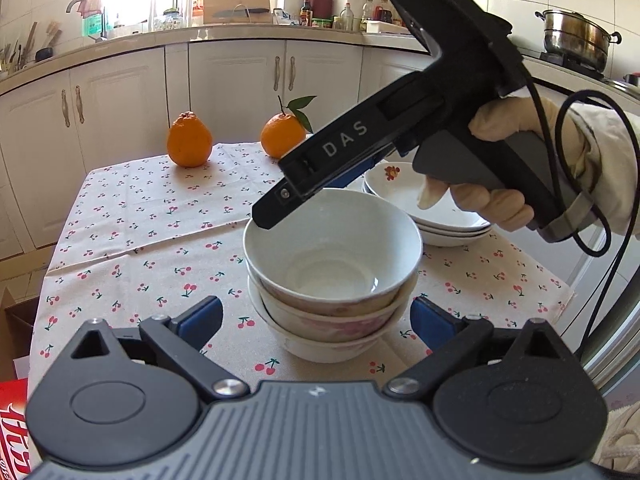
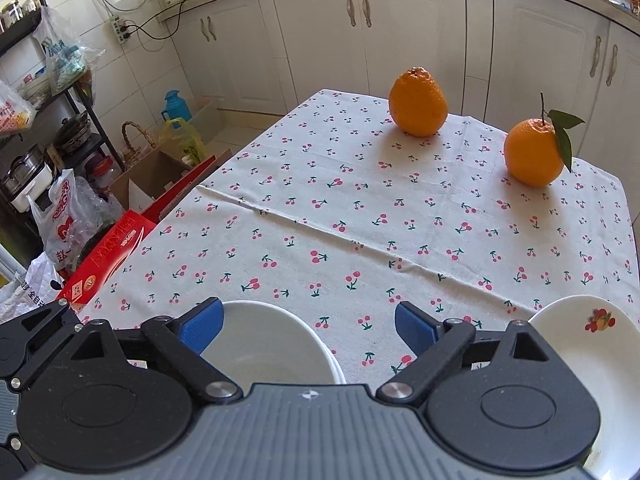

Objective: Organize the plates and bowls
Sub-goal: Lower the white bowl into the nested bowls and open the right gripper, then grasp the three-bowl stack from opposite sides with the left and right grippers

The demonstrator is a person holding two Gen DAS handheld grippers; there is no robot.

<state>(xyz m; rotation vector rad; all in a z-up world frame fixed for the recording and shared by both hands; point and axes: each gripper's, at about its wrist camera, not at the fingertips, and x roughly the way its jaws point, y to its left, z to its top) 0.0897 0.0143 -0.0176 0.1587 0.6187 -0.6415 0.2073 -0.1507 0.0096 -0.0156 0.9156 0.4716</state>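
Observation:
Three white bowls (image 1: 332, 264) stand nested in a stack on the cherry-print tablecloth (image 1: 140, 220). My left gripper (image 1: 316, 320) is open, its blue pads (image 1: 204, 316) apart on either side of the stack's near side, touching nothing. My right gripper (image 1: 304, 196), held by a gloved hand (image 1: 496, 200), hangs open just above the top bowl's far rim. In the right wrist view, the right gripper (image 2: 310, 322) is open over the top bowl (image 2: 264, 344) and the cloth, with nothing held. A stack of shallow white plates (image 1: 440, 208) with a fruit print sits behind the bowls; its top plate (image 2: 580, 344) shows at lower right.
Two oranges (image 1: 189, 140) (image 1: 283, 135) sit at the table's far edge, with cloth between them and the dishes. White kitchen cabinets (image 1: 240, 76) stand beyond. A red box (image 2: 108, 256), bags and a cardboard box crowd the floor at the table's left side.

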